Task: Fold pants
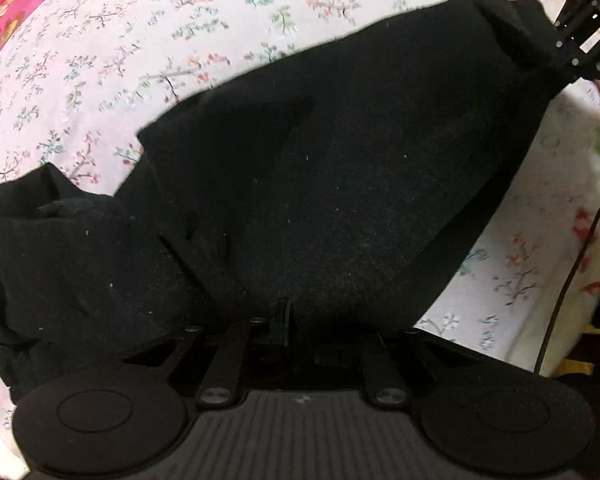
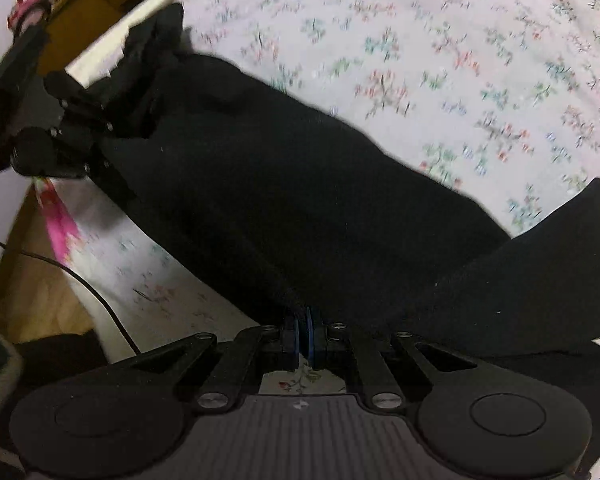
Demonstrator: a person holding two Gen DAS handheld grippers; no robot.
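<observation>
1. Left tool [image 1: 284, 312] points almost straight down, its jaws clamped on an edge of the black pants [image 1: 320, 168]; the cloth fans away from its tips.
2. Right tool [image 2: 302, 320] tilts steeply downward too, blue-edged pads pinched tight on another stretch of the same edge.
3. Between the two tools the pants hang as a slack dark band, sagging onto the floral bedsheet [image 2: 440, 60] beyond, with a bunched end lying loose at the side.
4. Judging by the drape, the fabric is soft, light and limp, not slippery; it will fold wherever it is unsupported, so corners or hem edges look like the best holds.
5. Farther off, a cable [image 2: 100, 300] trails by the bed's edge.
</observation>
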